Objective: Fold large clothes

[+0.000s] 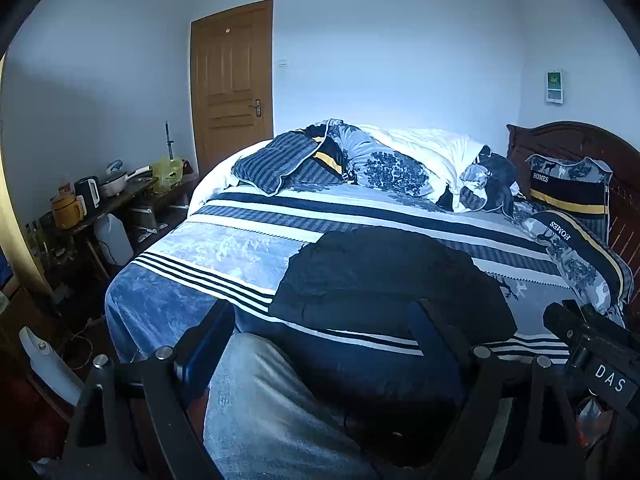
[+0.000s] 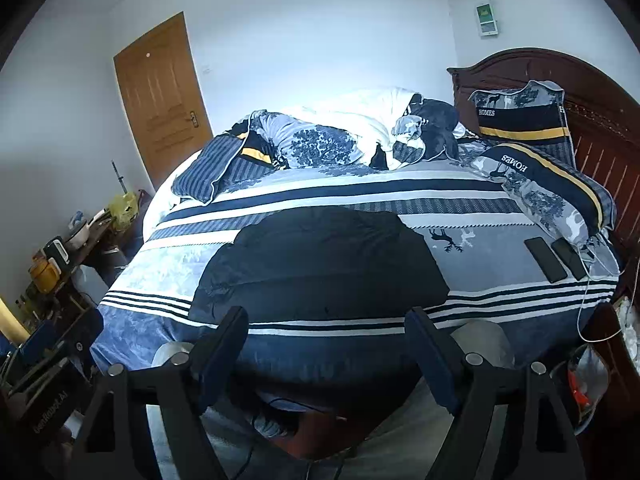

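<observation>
A lived-in bedroom in a home. A large bed (image 2: 360, 200) with blue, white and navy striped bedding fills most of both views, set against a dark carved wooden headboard (image 2: 560, 80). Two pillows lettered "HOMES" (image 2: 520, 120) lie at the head, beside a rumpled quilt (image 2: 340, 136). A panelled wooden door (image 1: 232, 80) with a lever handle stands in the plain white wall. At the bedside, a low table (image 1: 120, 196) carries an electric kettle (image 1: 90, 190), a pan (image 1: 116, 182) and a yellow pot (image 1: 66, 210). Two phones (image 2: 556, 258) rest on the bed cover near the pillows.
</observation>
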A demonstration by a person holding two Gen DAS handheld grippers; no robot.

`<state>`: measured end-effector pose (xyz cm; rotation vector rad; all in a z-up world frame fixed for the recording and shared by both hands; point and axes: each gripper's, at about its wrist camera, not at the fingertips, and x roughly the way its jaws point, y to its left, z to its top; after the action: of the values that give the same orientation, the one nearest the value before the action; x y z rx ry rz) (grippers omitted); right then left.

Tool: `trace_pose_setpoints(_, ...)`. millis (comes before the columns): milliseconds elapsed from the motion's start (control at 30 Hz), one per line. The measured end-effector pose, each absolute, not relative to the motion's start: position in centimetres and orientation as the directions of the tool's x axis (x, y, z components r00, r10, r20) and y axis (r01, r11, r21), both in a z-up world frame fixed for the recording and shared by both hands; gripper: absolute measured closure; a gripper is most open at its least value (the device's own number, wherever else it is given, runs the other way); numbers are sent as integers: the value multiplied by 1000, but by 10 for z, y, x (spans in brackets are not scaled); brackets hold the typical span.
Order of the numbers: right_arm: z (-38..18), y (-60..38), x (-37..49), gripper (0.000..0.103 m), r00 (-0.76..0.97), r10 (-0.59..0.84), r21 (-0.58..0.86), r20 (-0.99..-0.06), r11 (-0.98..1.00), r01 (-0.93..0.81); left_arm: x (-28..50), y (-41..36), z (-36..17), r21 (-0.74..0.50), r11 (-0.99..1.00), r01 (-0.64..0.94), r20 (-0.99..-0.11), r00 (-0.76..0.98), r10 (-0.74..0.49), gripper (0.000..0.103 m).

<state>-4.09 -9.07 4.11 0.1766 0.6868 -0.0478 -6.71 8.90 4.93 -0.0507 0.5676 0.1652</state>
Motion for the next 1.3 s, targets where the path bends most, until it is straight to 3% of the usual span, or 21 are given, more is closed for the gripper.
trace_pose_setpoints(1300, 44, -89, -42, 20, 776, 14, 141, -631, 985, 98, -67, 95, 45, 6, 986, -169, -549, 823, 144, 13)
